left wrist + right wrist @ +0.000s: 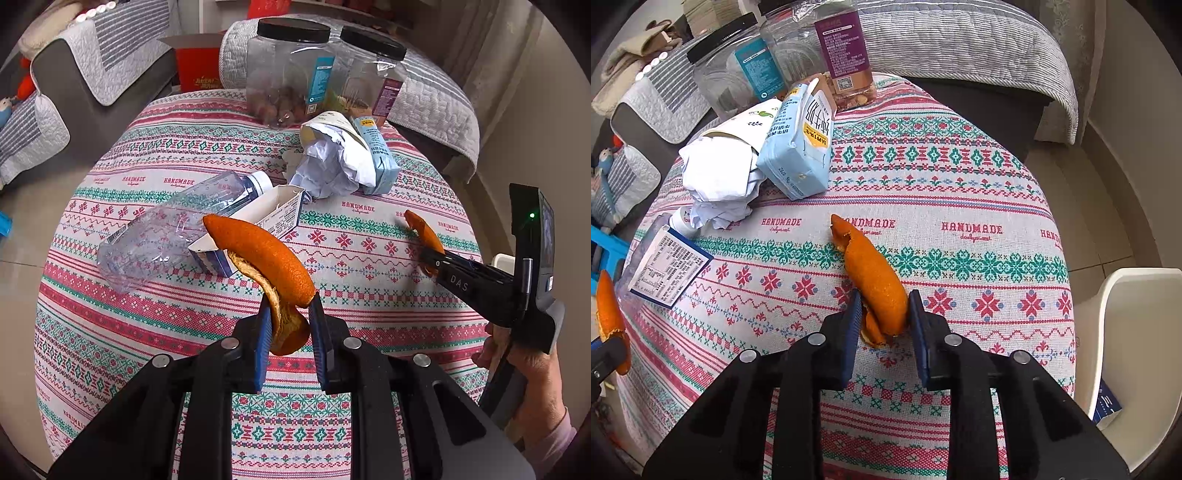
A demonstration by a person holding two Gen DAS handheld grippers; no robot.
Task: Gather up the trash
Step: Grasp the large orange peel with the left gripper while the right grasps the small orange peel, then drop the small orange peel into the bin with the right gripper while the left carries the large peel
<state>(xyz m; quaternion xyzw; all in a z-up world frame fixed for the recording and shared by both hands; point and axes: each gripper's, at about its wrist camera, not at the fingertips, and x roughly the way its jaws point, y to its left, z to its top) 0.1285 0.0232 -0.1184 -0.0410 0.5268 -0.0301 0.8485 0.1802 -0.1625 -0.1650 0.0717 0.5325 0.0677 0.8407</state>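
Left wrist view: a curled, light, pliable orange peel strip [266, 258] is pinched at its lower end by the left gripper [288, 321], as a smaller orange peel piece [875, 280] is by the right gripper [882, 317].

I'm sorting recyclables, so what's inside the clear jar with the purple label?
The purple-label jar holds a low layer of nuts at its bottom; above that it looks empty. The label and the blue carton hide the rest.

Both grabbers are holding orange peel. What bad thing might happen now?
1. The long curved orange peel is pinched only near its lower end by the left gripper, so it might swing or slip out.
2. The smaller orange peel strip in the right gripper looks thin and torn, so a piece could break off onto the patterned tablecloth.
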